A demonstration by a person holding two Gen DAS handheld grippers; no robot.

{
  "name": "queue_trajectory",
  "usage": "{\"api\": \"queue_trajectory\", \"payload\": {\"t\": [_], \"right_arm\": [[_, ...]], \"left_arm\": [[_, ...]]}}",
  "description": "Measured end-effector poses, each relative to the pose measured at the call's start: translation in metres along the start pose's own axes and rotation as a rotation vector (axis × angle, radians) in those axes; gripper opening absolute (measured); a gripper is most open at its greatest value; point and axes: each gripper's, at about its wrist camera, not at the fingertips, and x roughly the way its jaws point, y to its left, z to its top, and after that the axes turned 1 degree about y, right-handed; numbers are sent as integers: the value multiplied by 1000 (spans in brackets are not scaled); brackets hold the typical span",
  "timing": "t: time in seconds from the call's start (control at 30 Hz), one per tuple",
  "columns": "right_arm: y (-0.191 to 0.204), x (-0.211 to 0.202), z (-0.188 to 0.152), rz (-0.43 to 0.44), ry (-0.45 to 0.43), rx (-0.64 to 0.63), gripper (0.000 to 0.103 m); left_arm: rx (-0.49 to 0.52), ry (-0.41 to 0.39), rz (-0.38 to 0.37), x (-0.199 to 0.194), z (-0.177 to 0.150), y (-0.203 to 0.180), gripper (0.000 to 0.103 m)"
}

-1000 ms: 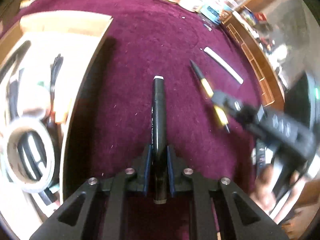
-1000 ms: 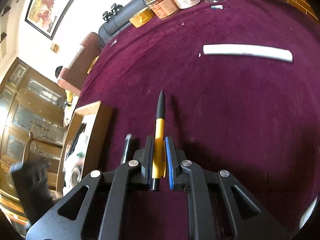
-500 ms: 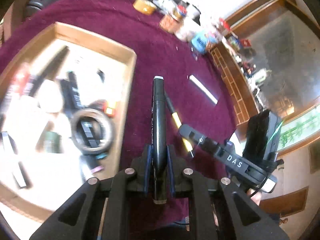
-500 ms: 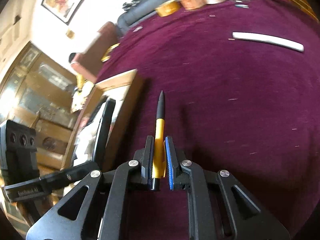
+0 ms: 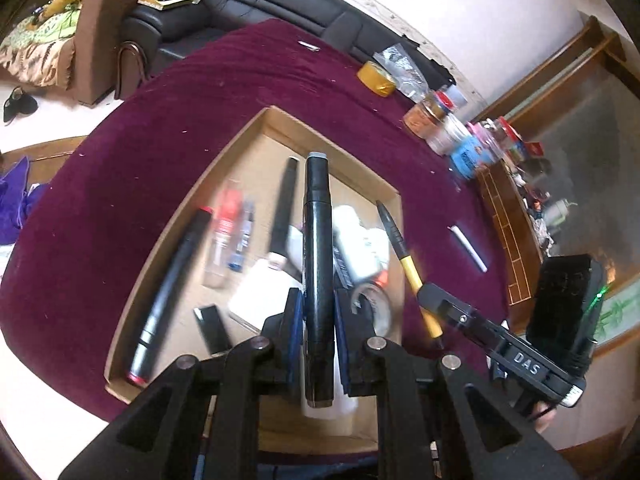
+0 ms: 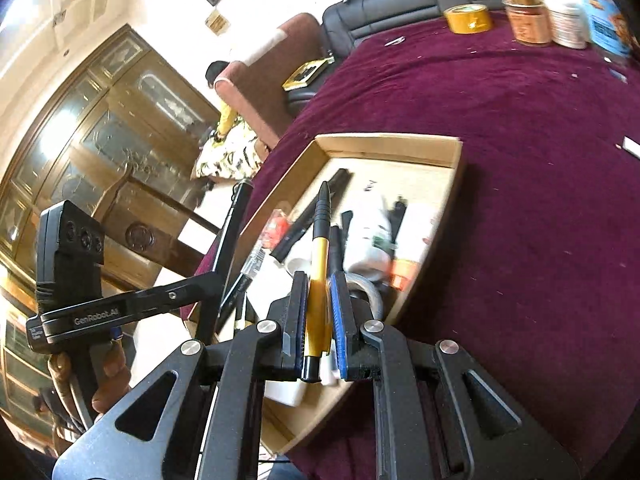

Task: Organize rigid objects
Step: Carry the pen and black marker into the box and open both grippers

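My left gripper [image 5: 317, 308] is shut on a thick black marker [image 5: 317, 240] and holds it above the open cardboard box [image 5: 280, 124]. My right gripper [image 6: 319, 304] is shut on a yellow and black pen [image 6: 319, 264] and holds it over the same box [image 6: 384, 146]. The pen [image 5: 404, 256] and the right gripper also show in the left wrist view, over the box's right wall. The box holds several pens, markers, a tape roll [image 5: 374, 304] and white items. A white stick [image 5: 468, 248] lies on the maroon cloth to the right of the box.
Jars and tubs [image 5: 440, 128] and a yellow tape roll [image 6: 468, 18] stand at the far edge of the maroon table [image 6: 520, 200]. A black sofa [image 5: 280, 4] lies behind it. A wooden cabinet [image 6: 100, 120] stands to the left, past the table's edge.
Both grippers have lifted off the cloth and moved left, from beside the box to above it, each still holding its pen. The white stick stays on the cloth.
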Motion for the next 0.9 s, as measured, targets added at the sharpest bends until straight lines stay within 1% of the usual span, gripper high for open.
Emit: {"api": "queue_trajectory", "payload": {"t": [0.07,0.13,0.3,0.43,0.5,0.67,0.77,0.9], "right_arm": [[5,6,1,-13,11,-10,12],[8,15,3,-40,22,-25,12],[4,32,13,-46,51,1,12],[4,43,19,-86,65,-1,12],[6,49,20,-97,77,-3,12],[11,56,18,-132,89,-32,12],[15,61,20,-158,89,-51,12],[17,64,22,-166,94,-61,12]], "left_arm": [[5,14,10,8,3,3,14],[8,30,14,7,2,15,14],[10,48,19,11,12,28,14],[23,67,40,16,22,35,14],[32,92,46,21,25,37,14],[41,128,67,33,31,43,14],[33,135,64,37,35,47,14],[23,139,63,38,37,51,14]]}}
